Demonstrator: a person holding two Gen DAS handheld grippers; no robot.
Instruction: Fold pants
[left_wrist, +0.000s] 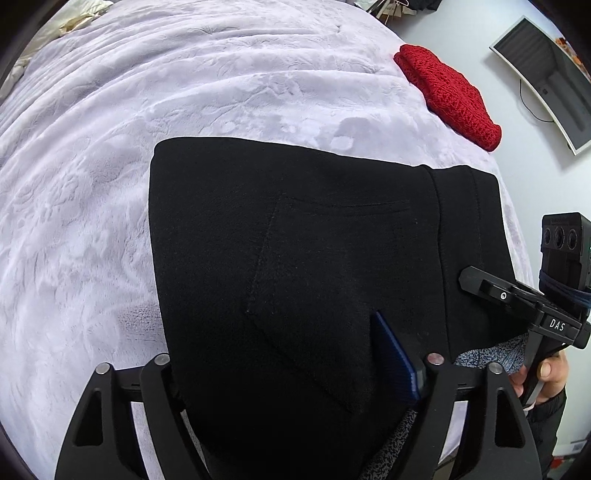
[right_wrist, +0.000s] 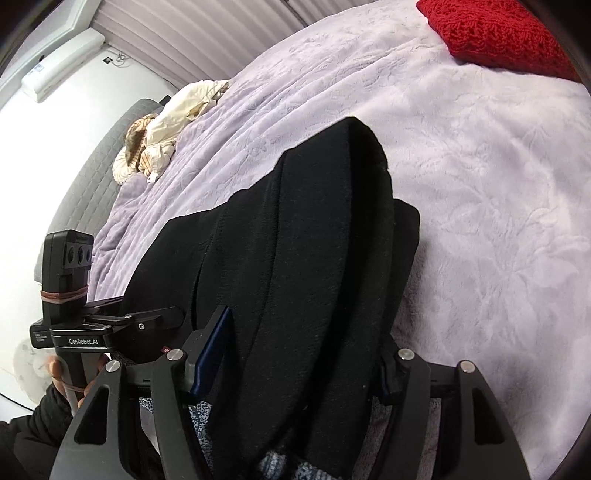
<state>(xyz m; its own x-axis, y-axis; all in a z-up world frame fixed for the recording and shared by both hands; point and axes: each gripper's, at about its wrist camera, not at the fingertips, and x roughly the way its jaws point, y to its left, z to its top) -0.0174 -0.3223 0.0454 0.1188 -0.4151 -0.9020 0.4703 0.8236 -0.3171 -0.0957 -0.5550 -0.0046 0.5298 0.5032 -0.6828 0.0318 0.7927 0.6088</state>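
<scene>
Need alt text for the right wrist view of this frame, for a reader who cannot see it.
Folded black pants fill the space between the right gripper and its fingers, draped over a lavender plush blanket. A red knit item lies at the top right. The left gripper, held in a hand, shows at the left.

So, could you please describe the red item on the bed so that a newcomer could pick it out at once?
Start from the lilac plush blanket covering the bed. Past the black pants, near the blanket's edge, lies a folded red knit. It is the only red thing there, with a coarse open weave unlike the smooth black cloth.
</scene>
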